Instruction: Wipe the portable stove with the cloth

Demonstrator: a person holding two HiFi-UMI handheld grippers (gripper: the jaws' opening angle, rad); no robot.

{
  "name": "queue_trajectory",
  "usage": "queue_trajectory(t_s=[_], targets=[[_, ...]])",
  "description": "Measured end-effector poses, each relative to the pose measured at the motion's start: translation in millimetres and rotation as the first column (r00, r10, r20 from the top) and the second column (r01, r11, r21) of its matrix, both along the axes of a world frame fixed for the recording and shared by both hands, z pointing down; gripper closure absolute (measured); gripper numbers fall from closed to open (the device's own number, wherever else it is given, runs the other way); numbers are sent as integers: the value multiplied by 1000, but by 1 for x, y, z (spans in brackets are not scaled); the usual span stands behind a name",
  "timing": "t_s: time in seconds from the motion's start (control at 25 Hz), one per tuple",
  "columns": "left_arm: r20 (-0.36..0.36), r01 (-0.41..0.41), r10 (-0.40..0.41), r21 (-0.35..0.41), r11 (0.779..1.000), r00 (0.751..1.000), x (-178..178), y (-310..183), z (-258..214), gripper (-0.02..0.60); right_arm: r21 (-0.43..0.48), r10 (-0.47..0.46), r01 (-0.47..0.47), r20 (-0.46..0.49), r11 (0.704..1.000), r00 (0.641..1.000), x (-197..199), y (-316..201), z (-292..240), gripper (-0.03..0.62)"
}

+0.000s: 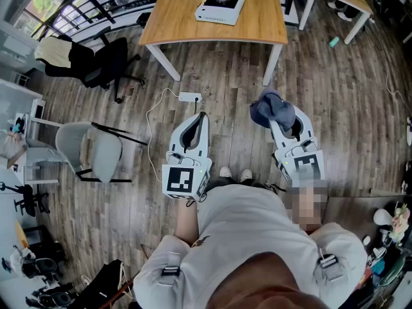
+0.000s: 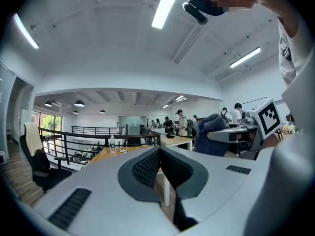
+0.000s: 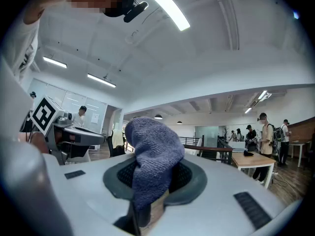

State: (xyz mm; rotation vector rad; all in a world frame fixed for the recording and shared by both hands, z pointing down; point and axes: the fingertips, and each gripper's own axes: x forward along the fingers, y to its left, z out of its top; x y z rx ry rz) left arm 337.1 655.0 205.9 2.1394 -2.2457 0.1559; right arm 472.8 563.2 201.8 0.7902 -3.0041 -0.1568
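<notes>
Cloth (image 3: 152, 149) is clamped in your right gripper (image 3: 151, 180), ready for wiping; left gripper (image 2: 160, 154) closed, empty; stove (image 1: 221, 6) well ahead on the surface (image 1: 180, 19).

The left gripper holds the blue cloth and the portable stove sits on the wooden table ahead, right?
No: the right gripper holds the blue cloth, as the right gripper view shows; the left gripper is shut, empty. The portable stove sits on the wooden table.

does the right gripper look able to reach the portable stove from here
Probably not: the right gripper, shut on the blue cloth, hangs over the floor short of the table holding the portable stove. Nothing blocks the way; stepping closer should do.
</notes>
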Motion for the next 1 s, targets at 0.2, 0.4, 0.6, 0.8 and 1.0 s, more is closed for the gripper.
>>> queue_trajectory(t_s=[0.2,0.4,0.6,0.8,1.0], targets=[[1,3,-3,-4,1000,1000,7,-2,1,561,-6,-21,21,-4,1000,1000,-2,-1,1,487],[2,-2,2,-21,1000,1000,8,-6,6,561,-22,-26,26,-7,999,1000,-9,-5,6,485],[-2,-14,14,-26,1000,1000,-8,-25,11,561,-36,-14,14,-20,999,1000,-26,-23,12,485],[-5,-40,40,-26,999,999,-37,-54,16,561,-36,1,-3,-43,999,999,-56,-47,17,484],[-1,-67,67,-21,998,998,-78,-86,15,561,-27,24,-26,-53,999,998,-95,-73,19,484]])
